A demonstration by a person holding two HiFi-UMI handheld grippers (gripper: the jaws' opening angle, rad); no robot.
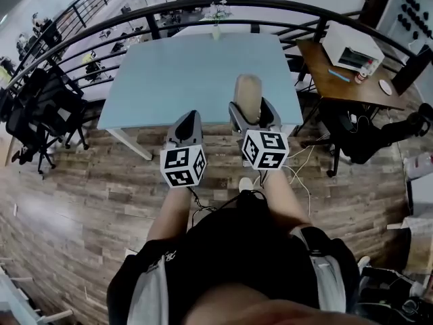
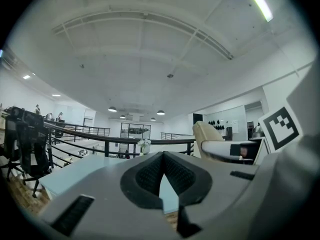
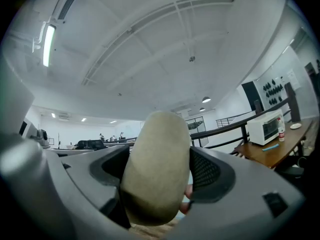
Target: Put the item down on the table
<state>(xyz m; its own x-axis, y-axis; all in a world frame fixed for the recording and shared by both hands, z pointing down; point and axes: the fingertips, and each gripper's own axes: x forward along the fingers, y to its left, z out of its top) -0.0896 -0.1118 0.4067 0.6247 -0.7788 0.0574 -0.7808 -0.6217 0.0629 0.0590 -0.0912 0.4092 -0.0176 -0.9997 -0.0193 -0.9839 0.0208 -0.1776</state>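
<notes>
**Two grippers raised, only one carrying**

Two tools are up in front of the person, and the load is all on one side. The right gripper (image 1: 252, 111) has its jaws spread about the width of the item (image 3: 156, 170) and pressed against its flanks. It's a pale beige, rounded, oblong lump standing on end, with its top poking well clear of the jaws. In the head view it sits at about one o'clock, over the near edge of the light blue table (image 1: 183, 73) and not resting on it.

The left gripper (image 1: 187, 122) is at eleven o'clock. Its own view shows the pads meeting at the tips with nothing between them, so it's carrying nothing.

On handling, the matte skin should give the pads decent friction. It looks light and possibly a little soft, though no dent shows where the pads press. The hold looks low on the body, so the top could rock if lowered fast. A rounded base may roll, so laying it on its long side looks safer. There's open tabletop at twelve o'clock, short of the small vase (image 1: 216, 30) at the far edge.
</notes>
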